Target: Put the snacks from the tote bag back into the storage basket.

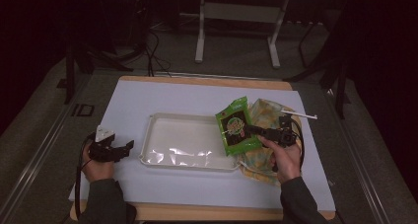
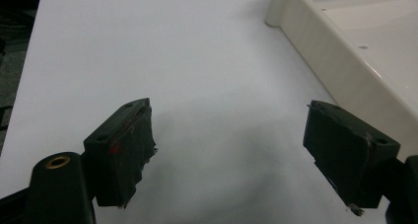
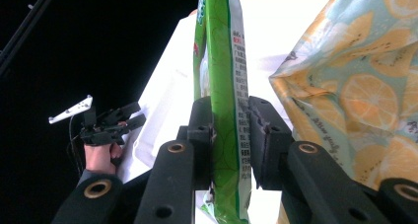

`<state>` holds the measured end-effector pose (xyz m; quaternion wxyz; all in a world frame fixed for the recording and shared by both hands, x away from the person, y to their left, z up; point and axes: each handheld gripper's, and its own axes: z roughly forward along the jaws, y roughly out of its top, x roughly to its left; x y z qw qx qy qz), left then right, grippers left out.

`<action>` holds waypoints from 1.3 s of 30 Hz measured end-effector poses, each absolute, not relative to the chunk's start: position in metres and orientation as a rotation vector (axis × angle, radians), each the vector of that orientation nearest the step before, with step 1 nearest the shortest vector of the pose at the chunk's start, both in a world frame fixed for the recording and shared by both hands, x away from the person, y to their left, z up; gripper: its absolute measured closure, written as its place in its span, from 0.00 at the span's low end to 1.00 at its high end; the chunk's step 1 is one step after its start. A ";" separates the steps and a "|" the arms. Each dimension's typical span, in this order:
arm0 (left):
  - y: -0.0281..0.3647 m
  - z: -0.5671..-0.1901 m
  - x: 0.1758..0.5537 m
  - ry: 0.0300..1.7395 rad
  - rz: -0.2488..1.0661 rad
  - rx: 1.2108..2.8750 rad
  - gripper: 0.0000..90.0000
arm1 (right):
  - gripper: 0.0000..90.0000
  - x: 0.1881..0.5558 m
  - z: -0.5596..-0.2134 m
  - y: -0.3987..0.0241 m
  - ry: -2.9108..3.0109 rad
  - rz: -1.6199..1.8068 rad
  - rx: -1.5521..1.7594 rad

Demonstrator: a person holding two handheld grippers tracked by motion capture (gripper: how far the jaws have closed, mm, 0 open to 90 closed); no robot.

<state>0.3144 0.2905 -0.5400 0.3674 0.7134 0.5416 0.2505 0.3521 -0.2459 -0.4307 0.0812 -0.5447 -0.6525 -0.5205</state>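
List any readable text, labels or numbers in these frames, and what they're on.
None legible.
Green snack packet held in the right gripper: column of small print along its edge, too small to read.
Same packet, front logo in the high view: blurred.
Lemon-print bag: pattern, no words.

— What lies on the worktop [image 1: 148,93]?

— A white sheet covers most of it; a wooden edge shows along the far side. A cream tray [image 1: 148,135] sits near the middle, shallow, with rounded corners and a glossy floor.

— Beyond it?

— Grey floor, dark cables [image 1: 155,51] trailing across it, and the pale legs of a stand [image 1: 199,31] farther back. The rest is too dark to tell.
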 end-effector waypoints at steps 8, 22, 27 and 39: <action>0.291 -0.540 0.314 1.391 0.643 1.832 0.22 | 0.82 0.353 -0.434 -0.238 -1.951 -1.547 -1.619; 0.291 -0.540 0.314 1.390 0.643 1.833 0.22 | 0.81 0.352 -0.442 -0.228 -1.972 -1.525 -1.622; 0.291 -0.540 0.314 1.390 0.642 1.832 0.22 | 0.81 0.353 -0.445 -0.224 -1.970 -1.517 -1.626; 0.291 -0.540 0.314 1.390 0.642 1.833 0.22 | 0.81 0.352 -0.453 -0.217 -1.969 -1.515 -1.629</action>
